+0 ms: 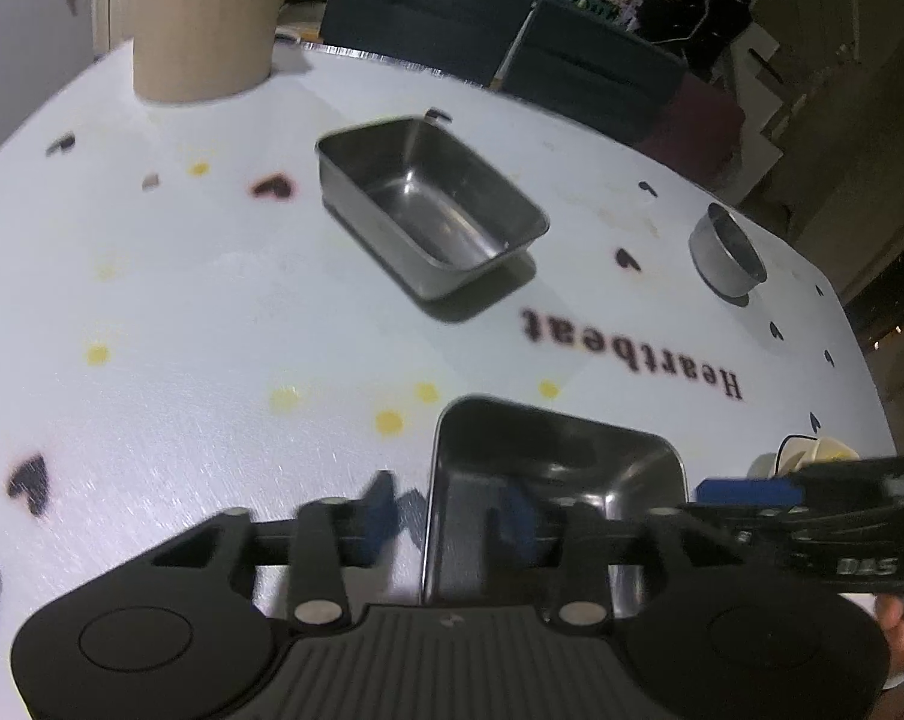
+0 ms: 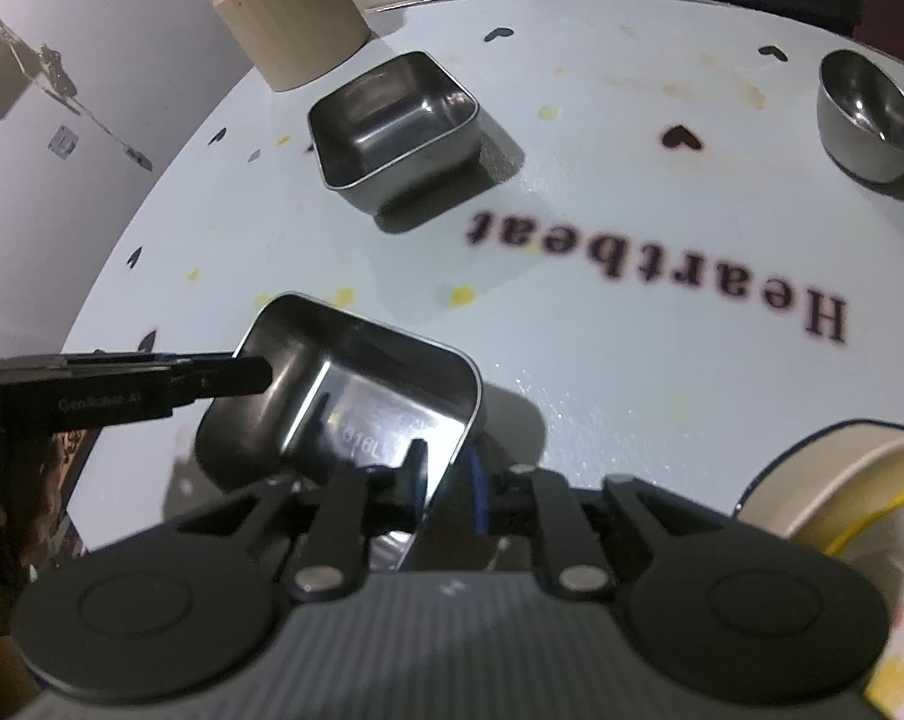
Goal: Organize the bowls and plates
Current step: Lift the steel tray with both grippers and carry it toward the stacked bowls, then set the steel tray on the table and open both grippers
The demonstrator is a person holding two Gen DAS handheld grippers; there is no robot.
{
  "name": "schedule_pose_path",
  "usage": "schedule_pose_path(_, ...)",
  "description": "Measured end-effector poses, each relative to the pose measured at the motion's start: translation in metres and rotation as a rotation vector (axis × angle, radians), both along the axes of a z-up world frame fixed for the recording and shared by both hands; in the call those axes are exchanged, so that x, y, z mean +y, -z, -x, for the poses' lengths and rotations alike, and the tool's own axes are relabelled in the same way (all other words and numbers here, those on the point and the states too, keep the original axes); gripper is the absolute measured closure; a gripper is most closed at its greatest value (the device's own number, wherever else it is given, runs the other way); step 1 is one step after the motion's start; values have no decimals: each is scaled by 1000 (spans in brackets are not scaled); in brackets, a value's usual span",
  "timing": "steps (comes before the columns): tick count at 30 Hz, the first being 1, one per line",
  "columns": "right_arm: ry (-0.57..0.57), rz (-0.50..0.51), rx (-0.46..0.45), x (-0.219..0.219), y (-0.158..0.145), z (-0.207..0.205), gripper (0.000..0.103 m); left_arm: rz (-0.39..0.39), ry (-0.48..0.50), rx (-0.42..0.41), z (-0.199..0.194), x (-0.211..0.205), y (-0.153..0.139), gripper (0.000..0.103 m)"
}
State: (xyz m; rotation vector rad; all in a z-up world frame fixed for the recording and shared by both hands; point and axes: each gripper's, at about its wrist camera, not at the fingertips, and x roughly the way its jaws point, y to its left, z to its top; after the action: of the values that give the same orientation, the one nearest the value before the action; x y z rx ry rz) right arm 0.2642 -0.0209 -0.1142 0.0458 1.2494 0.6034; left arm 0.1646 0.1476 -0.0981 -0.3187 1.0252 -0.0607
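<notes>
A near rectangular steel tray (image 1: 553, 480) (image 2: 356, 384) is lifted and tilted just above the white table. My left gripper (image 1: 446, 516) straddles its left wall, one blue finger inside and one outside, jaws fairly wide; whether they press the wall I cannot tell. My right gripper (image 2: 446, 480) is shut on the tray's near right rim. A second steel tray (image 1: 428, 210) (image 2: 392, 126) sits farther back. A small round steel bowl (image 1: 727, 252) (image 2: 868, 114) stands at the far right. A cream plate with a dark rim (image 2: 835, 498) (image 1: 805, 456) lies at the near right.
The table (image 1: 212, 300) (image 2: 631, 330) has a white cloth printed with hearts, yellow dots and the word "Heartbeat". A beige cylindrical container (image 1: 206, 18) (image 2: 290, 18) stands at the back left. Dark chairs (image 1: 511, 18) are behind the far edge.
</notes>
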Motion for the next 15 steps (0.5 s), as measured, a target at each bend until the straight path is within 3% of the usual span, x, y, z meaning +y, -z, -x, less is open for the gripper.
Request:
schedule_pose_path(1, -2, -2, -4, -1, -3, 0, 57, -4, 4, -14, 1, 0, -4, 45)
schedule_pose_path(3, -9, -21, -29, -3, -14, 2, 44, -1, 5, -42, 1, 2, -13, 29)
schedule_pose_path(9, 35, -121, -110, -12, -40, -1, 16, -85, -40, -142, -12, 16, -36, 7)
schedule_pose_path(13, 129, -190, -147, -13, -45, -11, 0, -138, -94, -176, -32, 31, -39, 3)
schedule_pose_path(15, 176, -222, -137, -11, -44, -19, 0, -171, -105, -183, -43, 38, -37, 2)
